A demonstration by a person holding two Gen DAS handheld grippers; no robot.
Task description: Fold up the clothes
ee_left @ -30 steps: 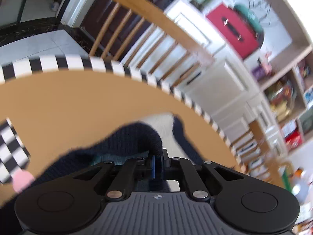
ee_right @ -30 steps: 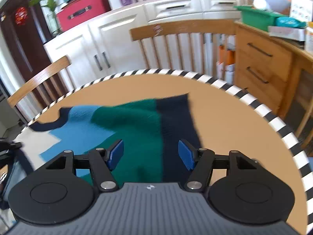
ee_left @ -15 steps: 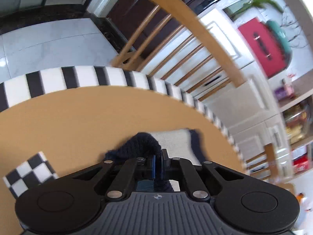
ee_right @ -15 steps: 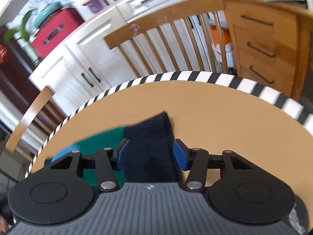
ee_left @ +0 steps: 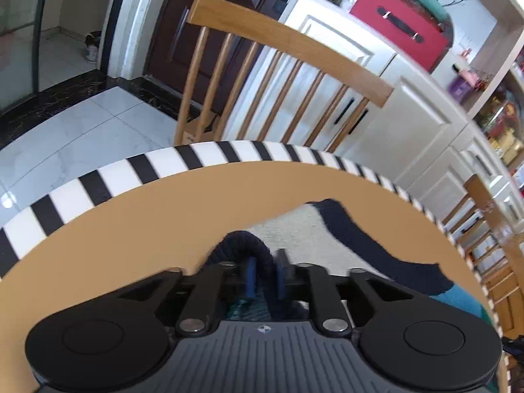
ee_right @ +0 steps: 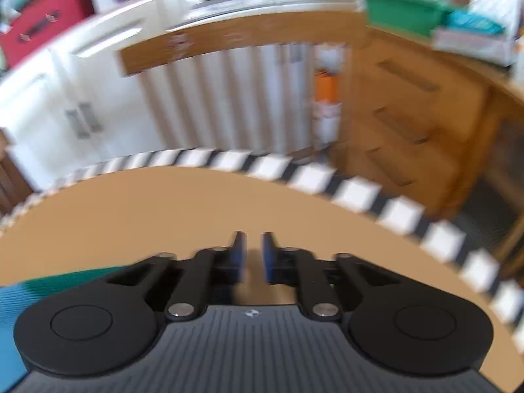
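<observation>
Sweater [ee_left: 357, 239] fold between left fingers [ee_left: 251, 278]

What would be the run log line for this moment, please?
left hand-held gripper: opening, navy sweater fold between jaws | right hand-held gripper: nothing between jaws

You see the sweater [ee_left: 357, 235] lying on the table, a knit in blocks of colour; a cream panel lies flat, and a navy band runs across it toward the right, where teal begins; one navy fold [ee_left: 249, 245] stands up as a rounded hump at the near edge; in the right wrist view only a blurred corner [ee_right: 65, 278] shows, green above blue, at the lower left.
</observation>
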